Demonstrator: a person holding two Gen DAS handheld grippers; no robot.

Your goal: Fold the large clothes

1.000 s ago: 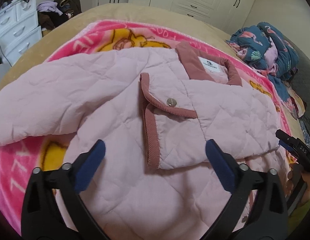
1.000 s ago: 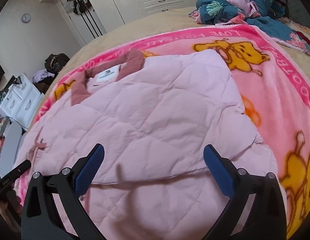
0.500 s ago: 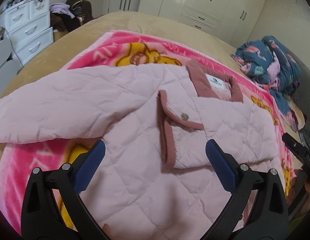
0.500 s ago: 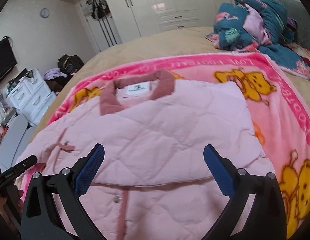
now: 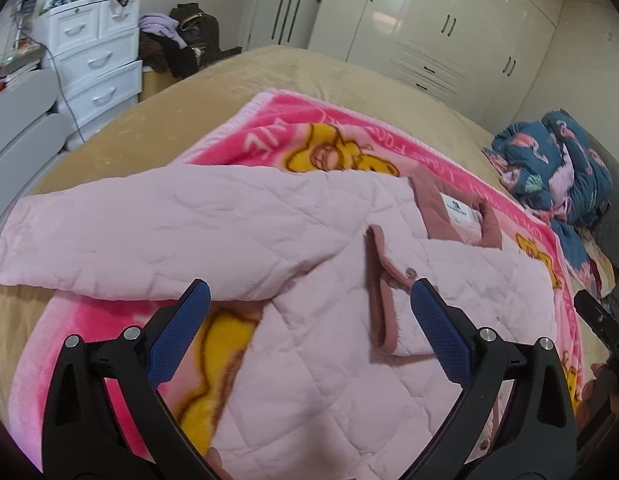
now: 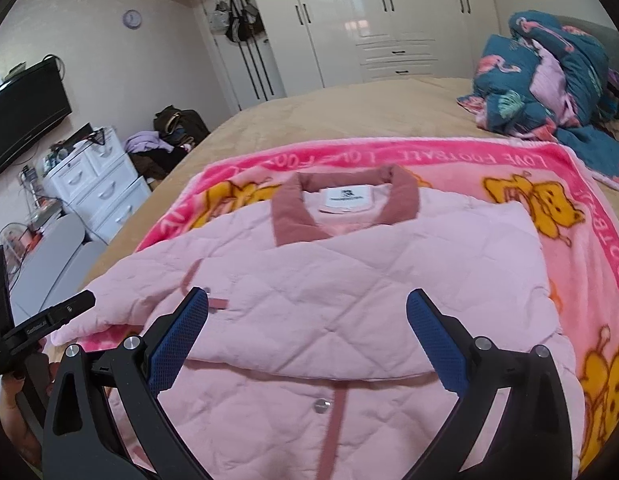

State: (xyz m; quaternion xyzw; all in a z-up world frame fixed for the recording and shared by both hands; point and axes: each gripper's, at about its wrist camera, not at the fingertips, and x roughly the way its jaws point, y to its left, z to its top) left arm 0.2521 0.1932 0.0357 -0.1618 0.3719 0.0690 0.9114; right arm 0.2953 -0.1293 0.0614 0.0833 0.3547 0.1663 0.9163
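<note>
One side of the pink quilted jacket (image 6: 349,292) is folded across its front on the blanket (image 6: 589,216); the other sleeve (image 5: 149,236) lies outstretched. Left gripper (image 5: 309,332) and right gripper (image 6: 305,332) hover spread, empty.

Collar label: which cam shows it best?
Right wrist view: the collar label faces the camera squarely, centred inside the open collar. In the left wrist view the same label sits off to the right, skewed and smaller.

Left gripper (image 5: 309,320): black frame, blue ribbed pads spread wide — gripping nothing, hovering.
Right gripper (image 6: 307,326): same black-and-blue build — jaws wide apart, empty, held level beside the left.
</note>
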